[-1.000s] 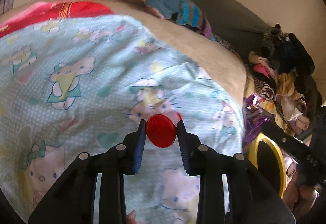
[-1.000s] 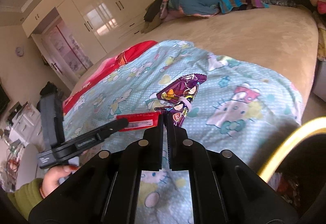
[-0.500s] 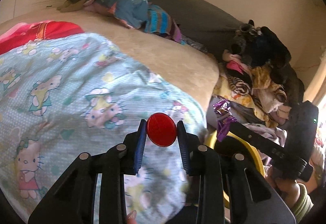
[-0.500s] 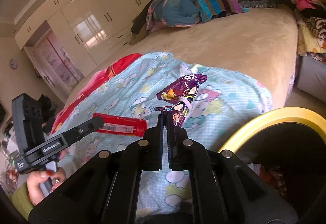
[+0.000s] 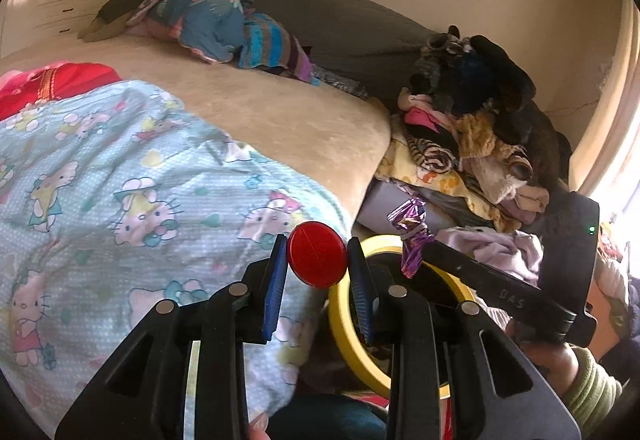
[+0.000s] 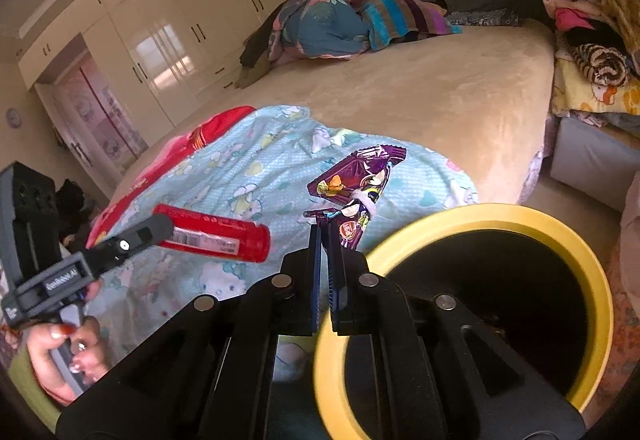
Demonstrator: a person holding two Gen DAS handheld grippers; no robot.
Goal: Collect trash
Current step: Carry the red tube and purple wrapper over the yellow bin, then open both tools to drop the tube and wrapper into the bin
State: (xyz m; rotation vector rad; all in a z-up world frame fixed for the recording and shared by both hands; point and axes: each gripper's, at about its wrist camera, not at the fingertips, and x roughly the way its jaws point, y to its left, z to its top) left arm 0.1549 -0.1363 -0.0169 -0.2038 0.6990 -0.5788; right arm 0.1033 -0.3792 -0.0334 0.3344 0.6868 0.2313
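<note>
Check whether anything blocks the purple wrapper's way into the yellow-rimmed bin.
Nothing visible does. The right gripper holds the purple wrapper just beside the yellow-rimmed bin, whose dark mouth is open and uncovered.

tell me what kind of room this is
Most likely a bedroom: a large bed under a cartoon-cat blanket, glossy built-in wardrobes along the wall, and a heap of clothes beside the bed.

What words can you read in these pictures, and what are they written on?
"GenRobot.AI": on the left gripper's black body.
"DAS": on the right gripper's black arm; it may be part of a longer word.
Barcode label on the red tube: print too small to read.
Purple wrapper: cartoon pictures and a badge, lettering too blurred to read.
</note>
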